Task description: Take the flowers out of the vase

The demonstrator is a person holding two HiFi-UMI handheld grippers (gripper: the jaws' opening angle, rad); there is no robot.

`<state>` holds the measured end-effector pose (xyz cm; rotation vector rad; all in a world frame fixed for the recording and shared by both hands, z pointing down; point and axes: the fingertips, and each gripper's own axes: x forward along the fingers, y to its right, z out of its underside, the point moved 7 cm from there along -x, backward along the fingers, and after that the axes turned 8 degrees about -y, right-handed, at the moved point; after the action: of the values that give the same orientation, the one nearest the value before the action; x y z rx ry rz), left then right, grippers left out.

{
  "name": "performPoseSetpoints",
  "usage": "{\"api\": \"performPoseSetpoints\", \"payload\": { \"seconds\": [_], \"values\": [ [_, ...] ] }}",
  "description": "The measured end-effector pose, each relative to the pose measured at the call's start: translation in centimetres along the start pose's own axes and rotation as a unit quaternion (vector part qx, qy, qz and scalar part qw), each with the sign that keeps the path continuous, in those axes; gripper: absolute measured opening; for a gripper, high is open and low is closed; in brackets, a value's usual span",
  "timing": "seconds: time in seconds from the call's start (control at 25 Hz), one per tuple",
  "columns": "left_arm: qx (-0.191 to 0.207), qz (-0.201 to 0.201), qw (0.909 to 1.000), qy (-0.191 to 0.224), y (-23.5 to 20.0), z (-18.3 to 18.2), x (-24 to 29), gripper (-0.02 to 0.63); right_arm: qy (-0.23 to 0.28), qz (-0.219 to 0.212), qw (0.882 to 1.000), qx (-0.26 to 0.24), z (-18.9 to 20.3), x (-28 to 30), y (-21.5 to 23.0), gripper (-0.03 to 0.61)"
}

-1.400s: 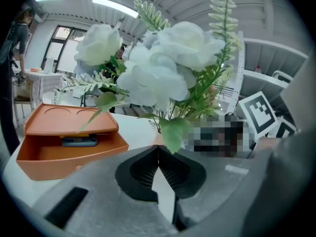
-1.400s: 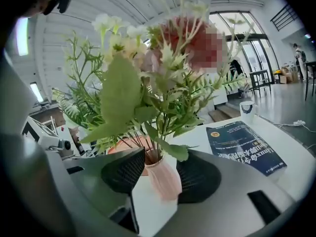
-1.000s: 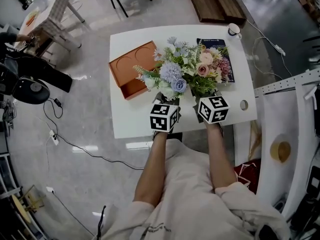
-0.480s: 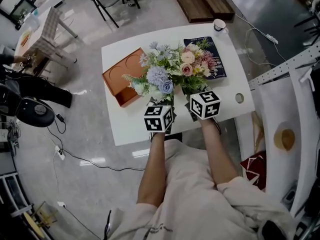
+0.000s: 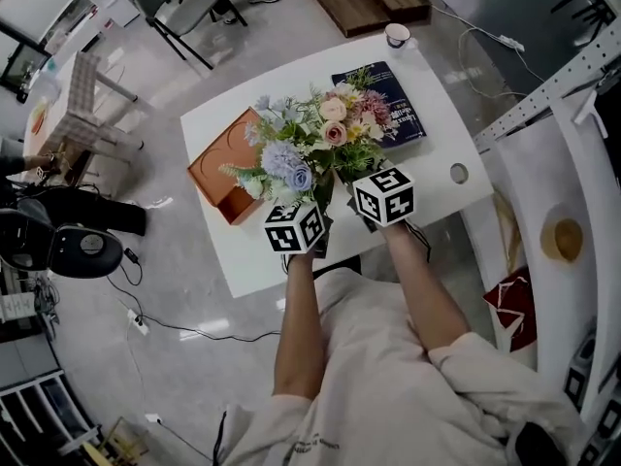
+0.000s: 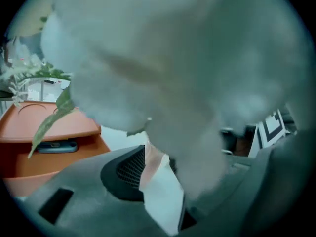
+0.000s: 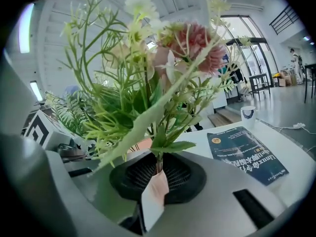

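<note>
A bouquet [image 5: 310, 149] of blue, white and pink flowers stands mid-table; the vase under it is hidden. My left gripper [image 5: 307, 207] sits at its near left side. In the left gripper view its jaws [image 6: 160, 181] are opening, a blurred pale bloom [image 6: 163, 58] hangs right in front, and I see no stem between the pads. My right gripper [image 5: 357, 184] is at the near right side. In the right gripper view it [image 7: 157, 174] is shut on a green stem [image 7: 158, 159] of the bunch with the pink flower [image 7: 195, 43].
An orange tray [image 5: 218, 168] lies left of the bouquet, also in the left gripper view [image 6: 49, 127]. A blue book [image 5: 383, 105] lies behind on the right, a cup [image 5: 396, 35] at the far edge. The white table [image 5: 252, 255] has a hole [image 5: 458, 174] at right.
The head view has swung, so the table now sits higher and more tilted in the picture. Both grippers stay at the base of the bouquet.
</note>
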<state>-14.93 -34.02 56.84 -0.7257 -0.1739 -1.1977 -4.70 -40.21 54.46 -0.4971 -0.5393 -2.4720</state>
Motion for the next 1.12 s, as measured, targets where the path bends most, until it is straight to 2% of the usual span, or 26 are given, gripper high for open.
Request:
{"api": "performPoseSetpoints", "payload": {
  "seconds": [0.2, 0.4, 0.52, 0.84, 1.12],
  "values": [
    [-0.007, -0.006, 0.9997, 0.022, -0.1, -1.2, 0.4, 0.149, -0.006, -0.003, 1.0, 0.008, -0.1, 0.2, 0.1, 0.038],
    [-0.018, -0.03, 0.9986, 0.039, -0.6, -1.8, 1.0, 0.139, -0.01, 0.003, 1.0, 0.003, -0.1, 0.3, 0.0, 0.038],
    [0.002, -0.042, 0.9987, 0.028, -0.6, -2.0, 0.9, 0.074, -0.012, 0.003, 1.0, 0.002, 0.0, 0.4, -0.4, 0.04],
    [0.038, -0.064, 0.9972, 0.013, -0.3, -2.5, 0.8, 0.064, -0.012, 0.013, 1.0, 0.006, -0.1, 0.5, -0.3, 0.04],
    [0.031, -0.058, 0.9973, 0.033, 0.0, -3.4, 0.3, 0.048, -0.009, 0.013, 1.0, 0.009, -0.2, 0.3, -0.1, 0.04]
  ]
}}
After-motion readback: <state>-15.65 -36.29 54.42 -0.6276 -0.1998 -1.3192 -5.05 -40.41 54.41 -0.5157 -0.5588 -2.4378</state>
